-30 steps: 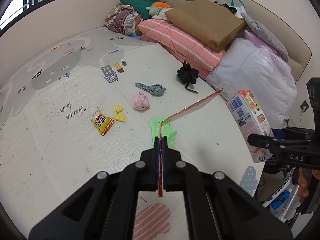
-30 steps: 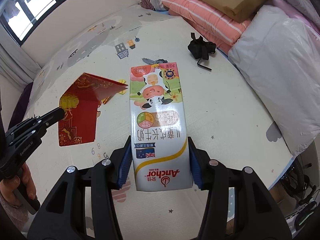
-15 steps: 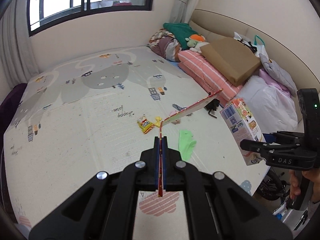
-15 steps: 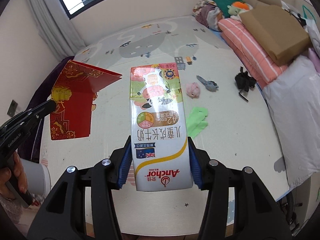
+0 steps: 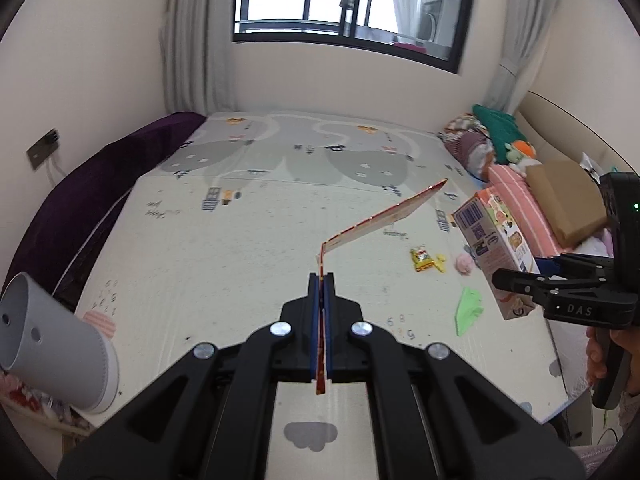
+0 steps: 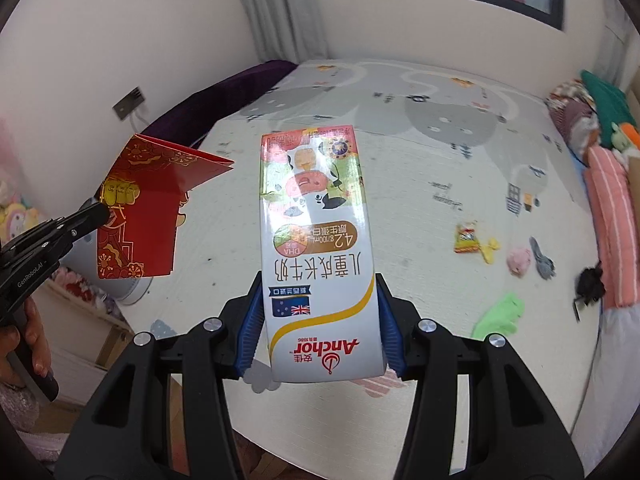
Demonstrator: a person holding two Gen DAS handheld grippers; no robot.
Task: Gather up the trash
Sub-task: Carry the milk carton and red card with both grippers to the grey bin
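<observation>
A: Left gripper [image 5: 321, 280]?
B: Clamped on a folded red envelope [image 6: 144, 216], held above the mat [image 5: 248, 248].
A: Right gripper [image 6: 320, 312]?
B: Closed round a milk carton [image 6: 316, 248], also aloft. Wrapper [image 5: 422, 259] lies on the mat.

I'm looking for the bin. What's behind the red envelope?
In the right wrist view, the red envelope held by the left gripper covers most of a pale grey cylinder, likely the bin. Only its lower edge shows; its opening is hidden.

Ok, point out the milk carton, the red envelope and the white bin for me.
milk carton [image 6: 316, 264]: right wrist view, middle of printed front.
red envelope [image 6: 148, 216]: right wrist view, red face.
white bin [image 5: 60, 344]: left wrist view, side wall.
</observation>
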